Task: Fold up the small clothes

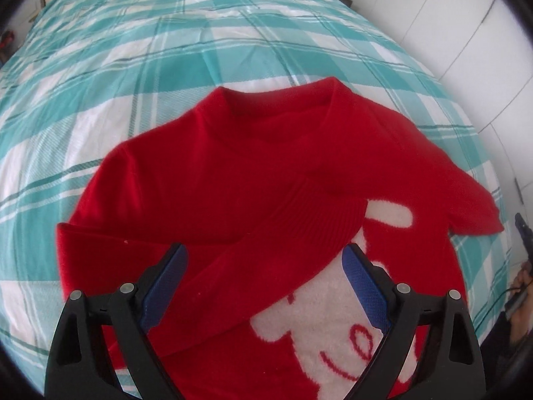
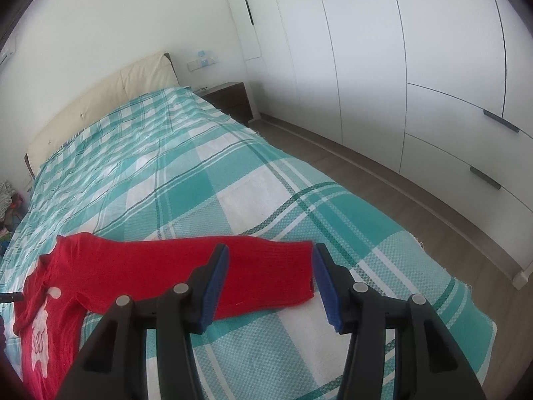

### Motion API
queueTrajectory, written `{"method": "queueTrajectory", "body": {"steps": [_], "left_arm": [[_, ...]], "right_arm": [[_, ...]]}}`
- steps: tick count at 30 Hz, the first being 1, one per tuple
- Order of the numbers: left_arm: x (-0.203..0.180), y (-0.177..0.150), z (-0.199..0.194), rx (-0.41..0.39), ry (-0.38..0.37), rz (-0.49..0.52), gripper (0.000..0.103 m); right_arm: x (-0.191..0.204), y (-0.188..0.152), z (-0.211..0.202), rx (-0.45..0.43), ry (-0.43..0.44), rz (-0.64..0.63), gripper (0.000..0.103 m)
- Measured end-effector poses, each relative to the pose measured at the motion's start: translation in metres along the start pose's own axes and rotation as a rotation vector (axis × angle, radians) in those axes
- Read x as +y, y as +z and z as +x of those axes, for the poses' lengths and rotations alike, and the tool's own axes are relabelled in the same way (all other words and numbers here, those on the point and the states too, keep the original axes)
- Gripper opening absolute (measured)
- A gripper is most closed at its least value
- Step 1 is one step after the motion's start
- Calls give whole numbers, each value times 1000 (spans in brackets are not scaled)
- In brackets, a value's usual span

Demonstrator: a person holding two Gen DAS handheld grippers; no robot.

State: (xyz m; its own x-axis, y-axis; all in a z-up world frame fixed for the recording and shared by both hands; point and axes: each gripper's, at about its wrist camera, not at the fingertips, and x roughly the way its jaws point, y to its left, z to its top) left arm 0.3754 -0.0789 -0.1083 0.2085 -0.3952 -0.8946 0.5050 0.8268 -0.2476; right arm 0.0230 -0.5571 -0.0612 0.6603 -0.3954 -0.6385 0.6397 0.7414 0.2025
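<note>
A small red sweater (image 1: 216, 173) with a white animal motif (image 1: 316, 316) lies flat on the teal plaid bed cover (image 1: 166, 66). One sleeve (image 1: 299, 226) is folded across its chest. My left gripper (image 1: 265, 250) hovers open over that folded sleeve, with nothing between its blue pads. In the right wrist view the sweater (image 2: 133, 260) has its other sleeve (image 2: 266, 276) stretched out flat to the right. My right gripper (image 2: 270, 250) is open just above that sleeve's cuff end, and its pads are not pressing the cloth.
The bed cover (image 2: 233, 183) runs back to a cream headboard (image 2: 100, 100) and a dark nightstand (image 2: 230, 100). White wardrobe doors (image 2: 399, 66) and a strip of wooden floor (image 2: 399, 216) lie to the right. A person's hand (image 1: 519, 283) shows at the right edge.
</note>
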Motion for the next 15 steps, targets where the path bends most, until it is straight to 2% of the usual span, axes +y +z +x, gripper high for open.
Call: {"method": "queueTrajectory", "body": {"steps": [2,3,6,7,9,10,12,15], "left_arm": [[-8,-7,9,80,-155,31,91],[-18,-14,8,100,-215,90,90],[-62,-56,-15,188,-395,343,90],[-76,-73,-26,212,-413,432,89],[-96,-99,-45,219,-363,564,90],[-100,-105,-52,209,-327,591,90],[-99,-101,-59,162,-256,569,90],[-90,-81,-52,75,-137,456,90]], "right_arm": [[2,0,3,9,-4,-12,52],[2,-1,5,14,-5,-15,52],[2,-1,7,26,6,-10,52],[2,-1,7,27,7,-10,52],[2,-2,7,24,4,-13,52],[2,-2,7,24,5,-13,52],[2,-2,8,26,8,-10,52],[4,-3,9,32,18,-6,52]]}}
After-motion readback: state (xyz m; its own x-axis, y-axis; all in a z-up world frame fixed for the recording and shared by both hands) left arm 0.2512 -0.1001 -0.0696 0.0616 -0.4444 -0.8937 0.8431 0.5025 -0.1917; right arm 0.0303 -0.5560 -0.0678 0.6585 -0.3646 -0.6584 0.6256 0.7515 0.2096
